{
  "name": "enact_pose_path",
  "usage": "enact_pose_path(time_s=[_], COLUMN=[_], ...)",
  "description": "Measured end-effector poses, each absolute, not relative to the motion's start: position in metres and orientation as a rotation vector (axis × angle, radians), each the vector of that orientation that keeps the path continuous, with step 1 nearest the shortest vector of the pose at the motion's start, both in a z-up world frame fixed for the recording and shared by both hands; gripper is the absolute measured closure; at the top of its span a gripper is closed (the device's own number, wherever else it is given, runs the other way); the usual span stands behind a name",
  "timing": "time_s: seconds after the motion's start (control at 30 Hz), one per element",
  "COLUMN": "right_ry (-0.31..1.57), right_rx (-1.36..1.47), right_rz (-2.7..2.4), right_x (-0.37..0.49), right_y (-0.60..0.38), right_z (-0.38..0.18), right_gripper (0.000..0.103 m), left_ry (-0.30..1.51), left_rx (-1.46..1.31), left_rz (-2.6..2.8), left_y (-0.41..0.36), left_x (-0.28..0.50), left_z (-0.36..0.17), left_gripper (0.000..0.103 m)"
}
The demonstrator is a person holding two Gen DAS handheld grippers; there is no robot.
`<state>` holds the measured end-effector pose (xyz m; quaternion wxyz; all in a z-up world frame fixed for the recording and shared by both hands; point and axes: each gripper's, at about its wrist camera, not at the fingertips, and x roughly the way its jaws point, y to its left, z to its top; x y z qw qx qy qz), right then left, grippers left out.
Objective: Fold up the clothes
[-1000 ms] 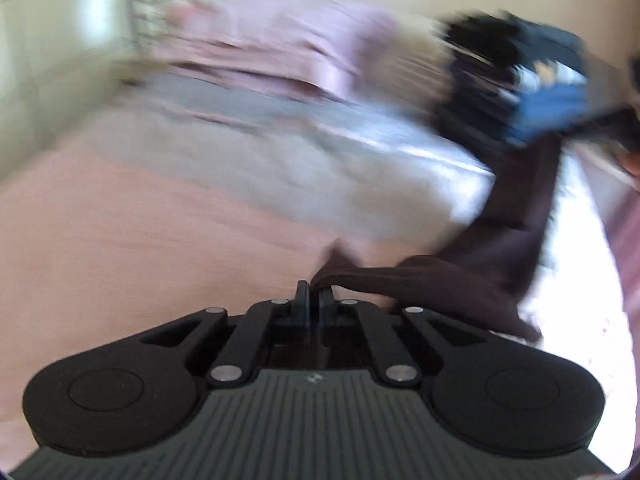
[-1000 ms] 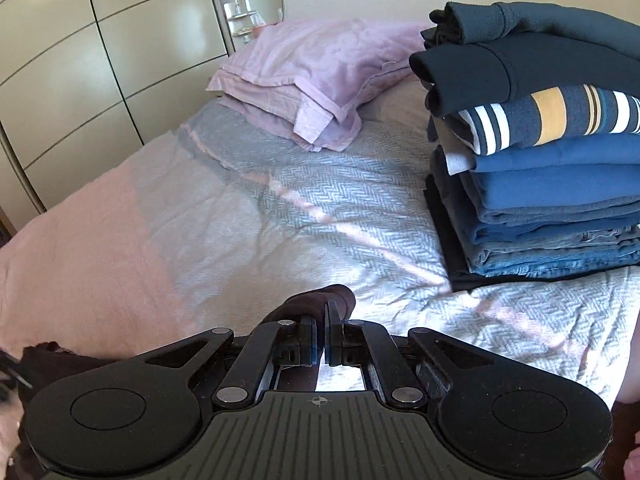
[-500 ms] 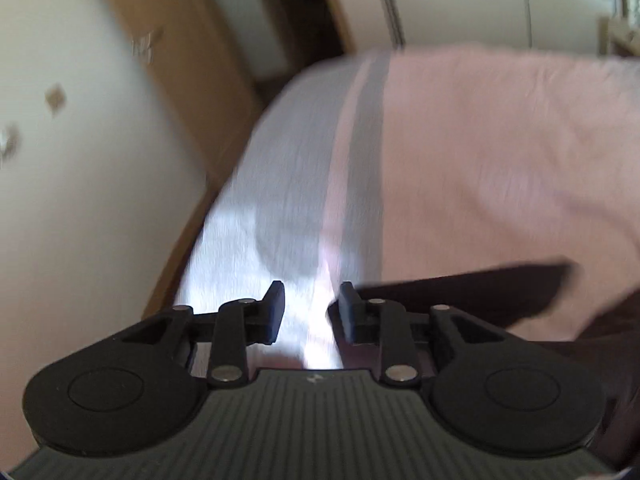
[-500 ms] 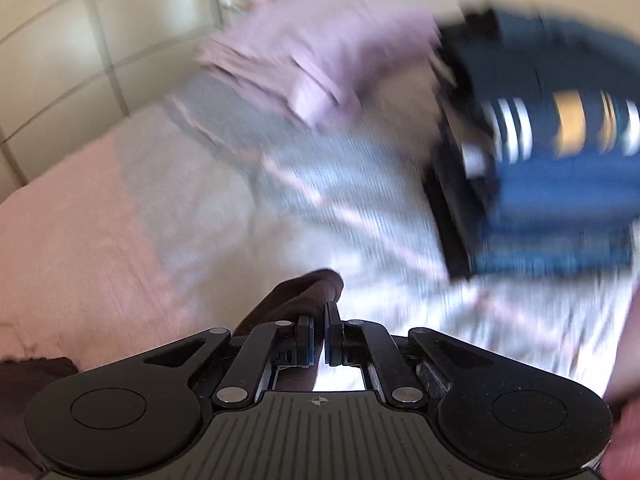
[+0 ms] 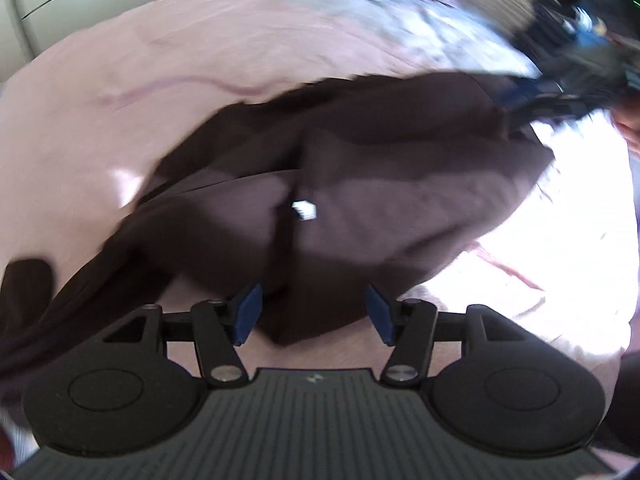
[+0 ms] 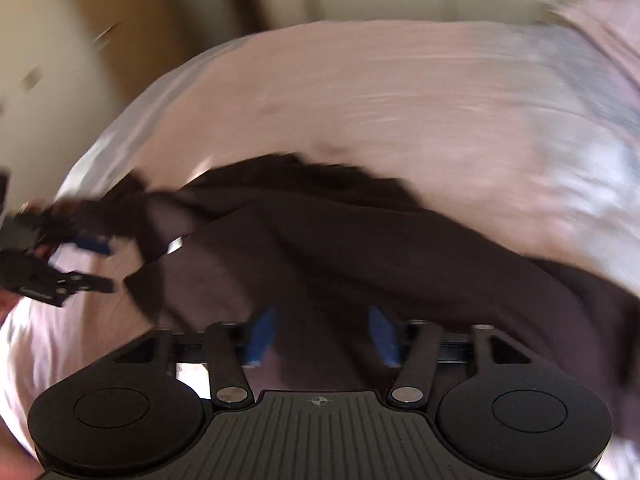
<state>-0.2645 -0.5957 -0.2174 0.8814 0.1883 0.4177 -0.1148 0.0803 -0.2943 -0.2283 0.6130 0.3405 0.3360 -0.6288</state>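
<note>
Left gripper (image 5: 312, 314): jaws spread wide, nothing between the blue pads (image 5: 248, 312), hovering right over the near edge of the dark brown garment (image 5: 360, 184). Garment lies on the pink bedspread (image 5: 180, 60) just ahead of both tools, spread out but rumpled, with one layer lapped over another and a white tag (image 5: 304, 211) showing near the middle. Right gripper (image 6: 322, 340): jaws also wide apart, holding nothing, with brown cloth directly under and ahead of the fingers. Both views are motion-blurred.

Progress, as a judgement: garment is down on the bed, partly doubled over, not a neat flat packet. Edges are uneven, so squaring and more folds look left. A folded stack shows blurred beyond the left gripper at far right (image 5: 576, 36).

Versus earlier: a second ago both grippers were clamped on brown cloth; half a second ago left was already parted while right was clamped. Now both have let go, and both cameras have swung down toward the garment.
</note>
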Motion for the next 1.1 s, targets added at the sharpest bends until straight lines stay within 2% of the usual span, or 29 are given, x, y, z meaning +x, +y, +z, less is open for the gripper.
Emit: enact_pose_path(time_s=[0.17,0.23,0.27,0.3,0.43,0.53,0.7,0.8,0.9,1.1], right_ry=[0.995,1.039,1.043,1.041,0.936,0.855,0.812,0.830,0.842,0.835], right_rx=[0.365,0.399,0.456,0.499,0.558,0.571,0.545,0.547,0.571,0.560], right_rz=[-0.034,0.006,0.031,0.053,0.167,0.193,0.142,0.064,-0.027,0.063], right_x=[-0.175,-0.154,-0.150,-0.147,-0.169,-0.208,-0.288,-0.328,-0.351,-0.354], right_y=[-0.611,-0.622,-0.627,-0.630,-0.624,-0.616,-0.595,-0.580,-0.562,-0.515], right_z=[-0.280,-0.299,-0.302,-0.300,-0.239,-0.180,-0.106,-0.095,-0.100,-0.101], right_gripper=[0.033,0.037,0.077,0.095,0.095,0.095,0.095,0.095,0.095,0.095], left_ry=[0.732,0.725,0.723,0.721,0.688,0.586,0.369,0.264,0.248,0.333], left_rx=[0.793,0.814,0.823,0.831,0.883,0.959,1.070,1.095,1.072,1.042], left_rz=[-1.445,-1.414,-1.393,-1.367,-1.310,-1.322,-1.389,-1.442,-1.505,-1.492], left_y=[-0.267,-0.254,-0.248,-0.241,-0.233,-0.239,-0.262,-0.275,-0.280,-0.243], left_x=[0.064,0.066,0.067,0.069,0.073,0.062,0.036,0.025,0.017,0.004], left_z=[-0.228,-0.226,-0.226,-0.226,-0.230,-0.235,-0.248,-0.252,-0.242,-0.208], left_gripper=[0.049,0.048,0.048,0.047,0.039,0.034,0.033,0.035,0.047,0.045])
